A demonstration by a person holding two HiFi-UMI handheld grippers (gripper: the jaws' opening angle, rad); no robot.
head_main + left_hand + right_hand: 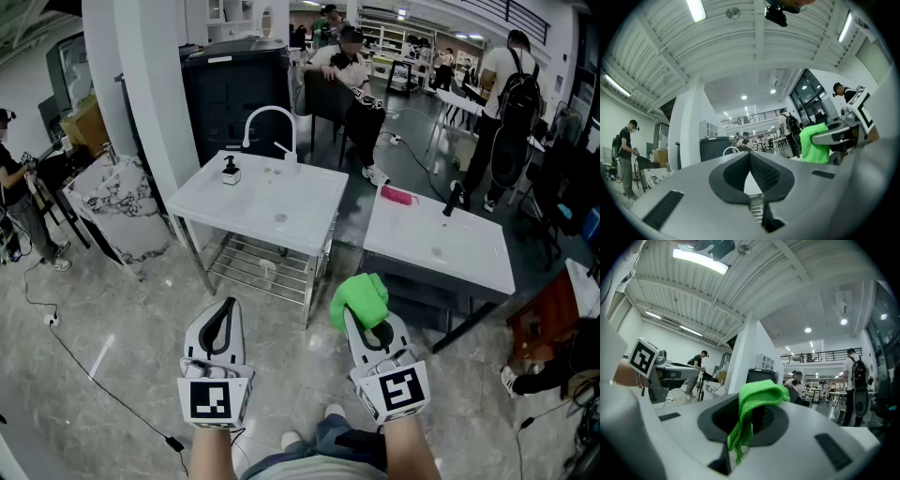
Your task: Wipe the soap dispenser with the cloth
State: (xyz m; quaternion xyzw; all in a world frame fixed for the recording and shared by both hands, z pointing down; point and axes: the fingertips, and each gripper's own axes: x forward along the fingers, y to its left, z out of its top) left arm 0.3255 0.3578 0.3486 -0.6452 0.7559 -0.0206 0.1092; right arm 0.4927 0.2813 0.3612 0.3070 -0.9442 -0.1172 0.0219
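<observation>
A small black-topped soap dispenser [230,171] stands on the far left white sink table [262,199], beside a white curved faucet [269,125]. I stand well back from it. My left gripper [223,317] hangs shut and empty over the floor; its jaws meet in the left gripper view [751,165]. My right gripper [361,314] is shut on a bright green cloth [360,298], which bunches over the jaw tips. In the right gripper view the cloth [752,404] drapes between the jaws, and the left gripper view shows the same cloth [814,141] off to the right.
A second white sink table [439,246] with a black faucet [454,198] and a pink item [396,194] stands to the right. A wire shelf [264,266] sits under the left table. Several people stand or sit around the room. A white pillar [141,84] rises at left.
</observation>
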